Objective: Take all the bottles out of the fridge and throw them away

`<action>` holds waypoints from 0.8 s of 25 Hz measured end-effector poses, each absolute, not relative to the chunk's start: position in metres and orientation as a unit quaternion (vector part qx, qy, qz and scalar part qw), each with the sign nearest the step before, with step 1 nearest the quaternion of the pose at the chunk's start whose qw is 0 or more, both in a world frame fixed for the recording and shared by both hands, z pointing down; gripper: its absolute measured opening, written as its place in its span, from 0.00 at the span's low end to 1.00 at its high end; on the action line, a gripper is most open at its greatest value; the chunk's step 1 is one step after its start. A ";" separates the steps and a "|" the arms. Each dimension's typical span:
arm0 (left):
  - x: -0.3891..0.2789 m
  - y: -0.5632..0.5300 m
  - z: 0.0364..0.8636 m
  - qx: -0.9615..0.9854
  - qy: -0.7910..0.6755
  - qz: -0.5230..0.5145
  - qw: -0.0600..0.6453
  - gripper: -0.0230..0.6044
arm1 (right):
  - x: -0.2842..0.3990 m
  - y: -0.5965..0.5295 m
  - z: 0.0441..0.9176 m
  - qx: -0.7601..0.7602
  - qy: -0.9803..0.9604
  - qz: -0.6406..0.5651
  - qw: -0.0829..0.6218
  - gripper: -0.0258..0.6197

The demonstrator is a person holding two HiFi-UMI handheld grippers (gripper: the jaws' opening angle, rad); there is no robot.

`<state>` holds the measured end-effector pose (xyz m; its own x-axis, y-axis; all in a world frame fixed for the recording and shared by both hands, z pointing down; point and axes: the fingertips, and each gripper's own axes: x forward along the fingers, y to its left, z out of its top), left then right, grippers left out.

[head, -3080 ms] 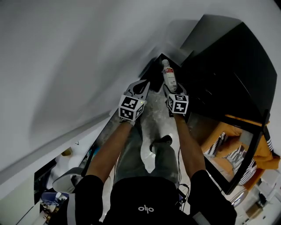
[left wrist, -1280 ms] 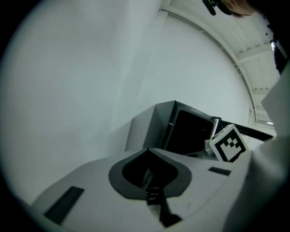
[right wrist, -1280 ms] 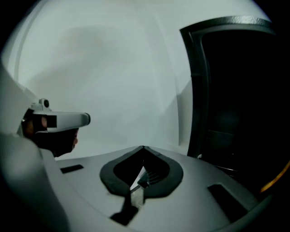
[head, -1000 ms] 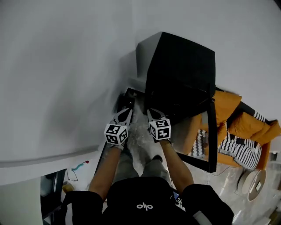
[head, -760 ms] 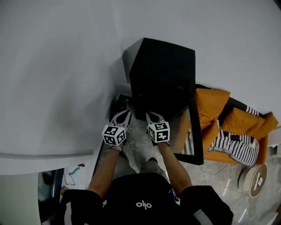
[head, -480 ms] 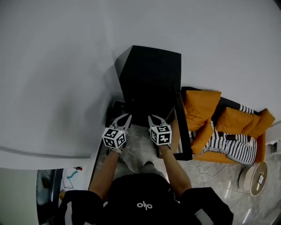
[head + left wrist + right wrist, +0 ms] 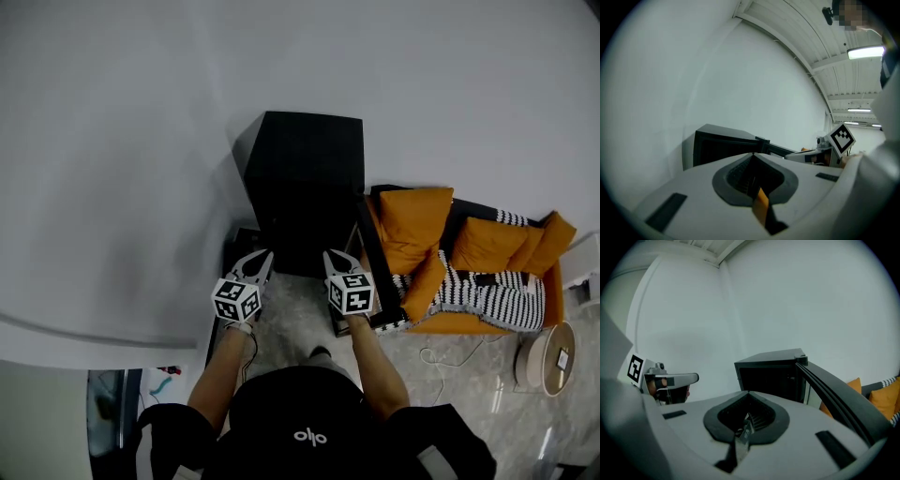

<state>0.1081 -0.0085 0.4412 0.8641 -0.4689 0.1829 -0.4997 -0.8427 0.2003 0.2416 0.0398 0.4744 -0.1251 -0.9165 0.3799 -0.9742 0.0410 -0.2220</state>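
fridge (image 7: 305,178): one, open; left claw (image 7: 263,253) and right claw (image 7: 331,255), two, both closed.

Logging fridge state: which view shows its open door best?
The right gripper view: the fridge faces the camera with its door swung wide open at the right, inside dark. The head view shows both from above, the door just a thin edge. The left gripper view catches only the fridge's upper part and a sliver of door.
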 end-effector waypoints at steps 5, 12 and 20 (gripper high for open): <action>0.065 0.002 0.437 0.961 -0.245 0.071 0.110 0.05 | 0.222 0.064 0.465 0.675 -0.706 0.207 0.057 0.05; -0.010 0.018 0.429 0.958 -0.256 0.077 0.104 0.05 | 0.178 0.095 0.460 0.683 -0.699 0.202 0.059 0.05; -0.093 0.046 0.433 0.946 -0.297 0.068 0.109 0.05 | 0.124 0.132 0.465 0.676 -0.706 0.198 0.069 0.05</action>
<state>-0.0930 0.0460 0.4333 0.8139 -0.5479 0.1934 -0.5775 -0.7995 0.1651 0.1240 0.1324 0.4651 -0.0767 -0.9278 0.3652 -0.9823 0.0076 -0.1869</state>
